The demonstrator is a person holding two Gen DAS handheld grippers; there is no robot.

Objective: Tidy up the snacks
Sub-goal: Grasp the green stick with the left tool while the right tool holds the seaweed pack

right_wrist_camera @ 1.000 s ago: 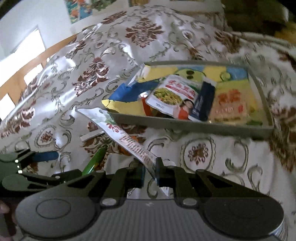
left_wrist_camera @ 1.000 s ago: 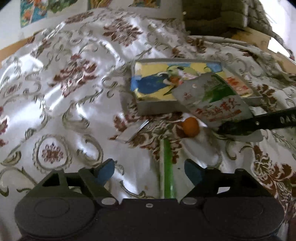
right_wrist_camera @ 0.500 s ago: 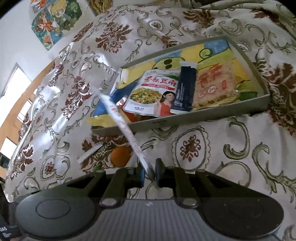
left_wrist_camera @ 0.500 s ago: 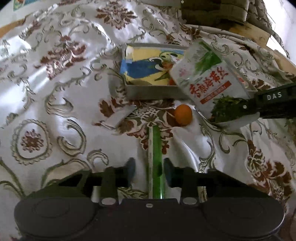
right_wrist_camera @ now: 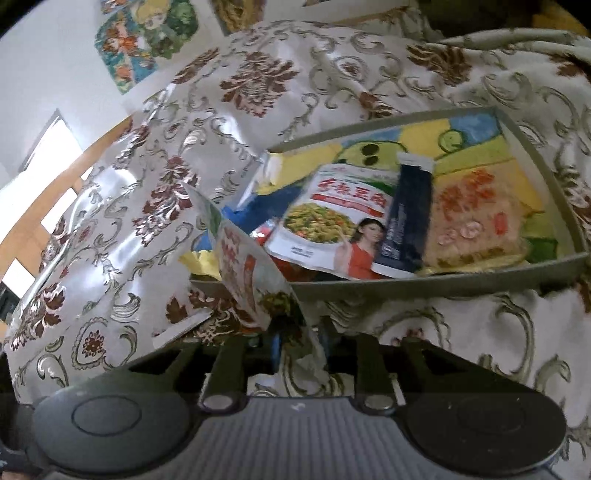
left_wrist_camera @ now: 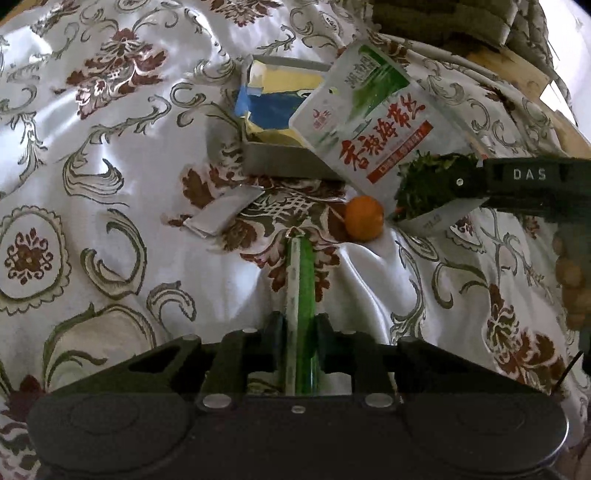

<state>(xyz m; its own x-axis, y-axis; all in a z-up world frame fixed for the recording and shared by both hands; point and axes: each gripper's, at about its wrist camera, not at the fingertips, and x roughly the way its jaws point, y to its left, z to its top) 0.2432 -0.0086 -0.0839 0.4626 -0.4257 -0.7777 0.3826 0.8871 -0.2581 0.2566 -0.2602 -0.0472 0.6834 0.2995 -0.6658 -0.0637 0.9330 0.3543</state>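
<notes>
My left gripper [left_wrist_camera: 298, 326] is shut on a long green snack stick [left_wrist_camera: 304, 273] that lies on the patterned cloth. My right gripper [right_wrist_camera: 298, 338] is shut on the bottom edge of a white and green snack pouch [right_wrist_camera: 240, 258], held up in the air beside the grey tray [right_wrist_camera: 424, 286]. The pouch [left_wrist_camera: 369, 125] and the right gripper [left_wrist_camera: 469, 181] also show in the left wrist view, in front of the tray [left_wrist_camera: 280, 160]. The tray holds a white pouch [right_wrist_camera: 332, 218], a dark tube [right_wrist_camera: 406, 218] and a clear packet [right_wrist_camera: 476, 218].
A small orange ball [left_wrist_camera: 364, 218] lies on the cloth by the tray's near corner. A flat silver packet [left_wrist_camera: 223, 215] lies to its left. The cloth [left_wrist_camera: 110, 184] is wrinkled and shiny. Stacked cushions [left_wrist_camera: 443, 18] sit at the back right.
My left gripper moved forward over the green stick and closed on it. My right gripper lifted the pouch off the cloth and turned it up toward the tray.
</notes>
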